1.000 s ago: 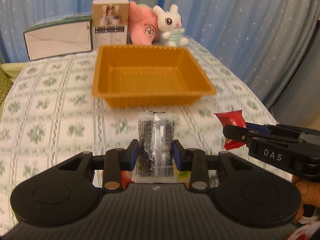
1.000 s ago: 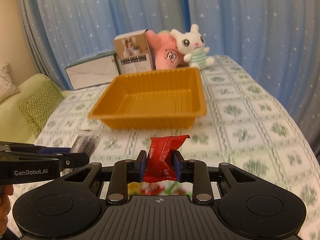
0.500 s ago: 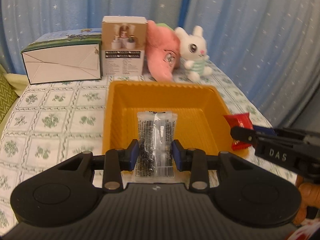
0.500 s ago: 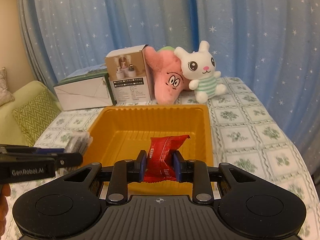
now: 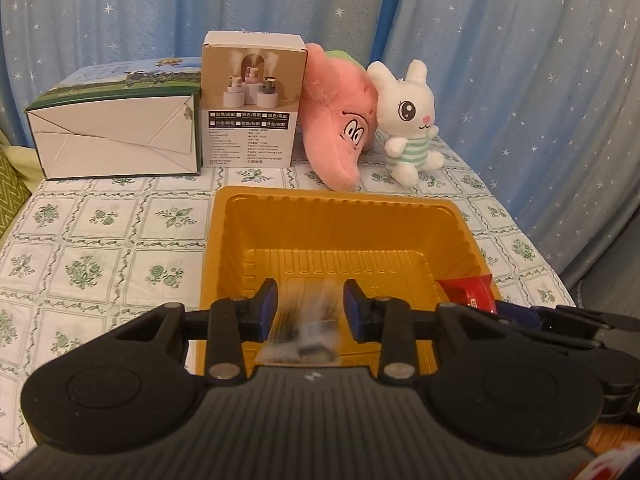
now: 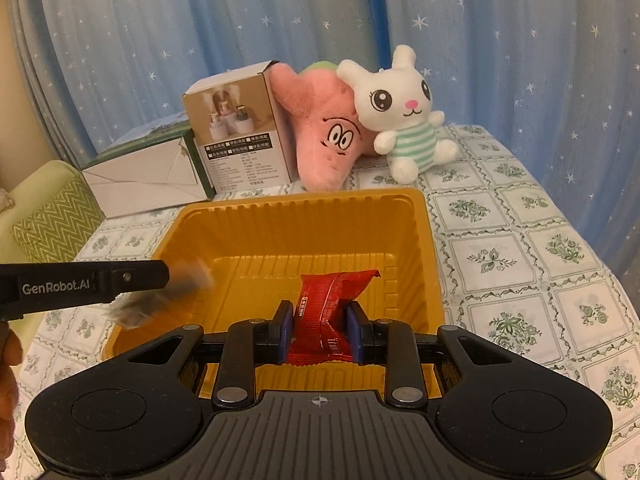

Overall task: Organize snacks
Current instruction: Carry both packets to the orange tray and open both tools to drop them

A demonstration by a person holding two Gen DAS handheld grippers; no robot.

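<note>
With both tongs hovering over the ribbed orange plastic tray (image 6: 224, 236), I should let go low and well inside its walls so nothing bounces out. My left tongs (image 5: 310, 312) stand apart, and the clear packet of dark snack (image 5: 304, 334), blurred, looks to be dropping between them toward the tray's near edge. My right tongs (image 6: 320, 330) are clamped on the crinkled red foil snack packet (image 6: 328, 304) above the tray's floor.

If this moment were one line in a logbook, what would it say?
left gripper: open, clear snack packet blurred, dropping | right gripper: shut on red snack packet | both over orange tray
</note>
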